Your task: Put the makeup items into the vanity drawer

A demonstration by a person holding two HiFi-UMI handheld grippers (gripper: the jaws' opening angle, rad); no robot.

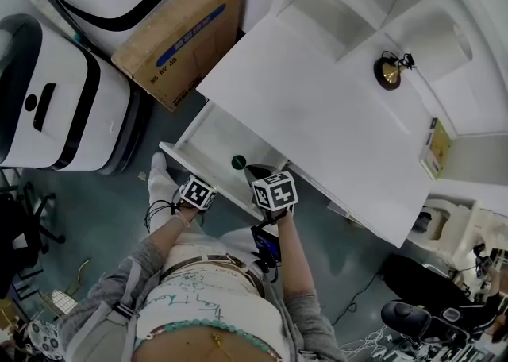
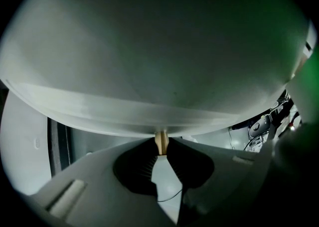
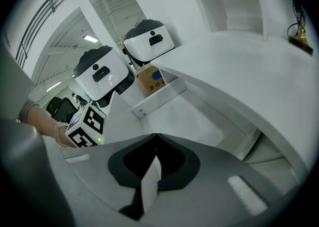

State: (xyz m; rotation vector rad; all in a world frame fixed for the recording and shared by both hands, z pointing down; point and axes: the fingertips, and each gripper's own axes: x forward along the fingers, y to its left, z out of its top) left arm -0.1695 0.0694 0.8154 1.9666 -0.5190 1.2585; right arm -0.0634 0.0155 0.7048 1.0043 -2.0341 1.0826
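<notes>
In the head view the vanity drawer [image 1: 218,134] stands pulled out from under the white vanity top [image 1: 317,114]. Its front edge faces the person, with bare floor to its left, and one cardboard box [image 1: 178,35] and two white machines [image 1: 48,106] stand beyond. One dark green round item [image 1: 239,163] lies in the drawer near the front wall, between the left gripper [image 1: 197,192] and the right gripper [image 1: 274,190], which both sit at that front edge. Two more things rest on the top, well apart from the grippers: a gold ornament [image 1: 388,73] and a yellow box [image 1: 436,148] at the top's right edge. In the left gripper view the left gripper [image 2: 161,144] is clamped on one brass drawer knob [image 2: 161,140], under the white drawer front. In the right gripper view the right gripper [image 3: 155,136] has its jaws pressed together with nothing between them, and it points over the drawer's bare white floor [image 3: 199,116].
</notes>
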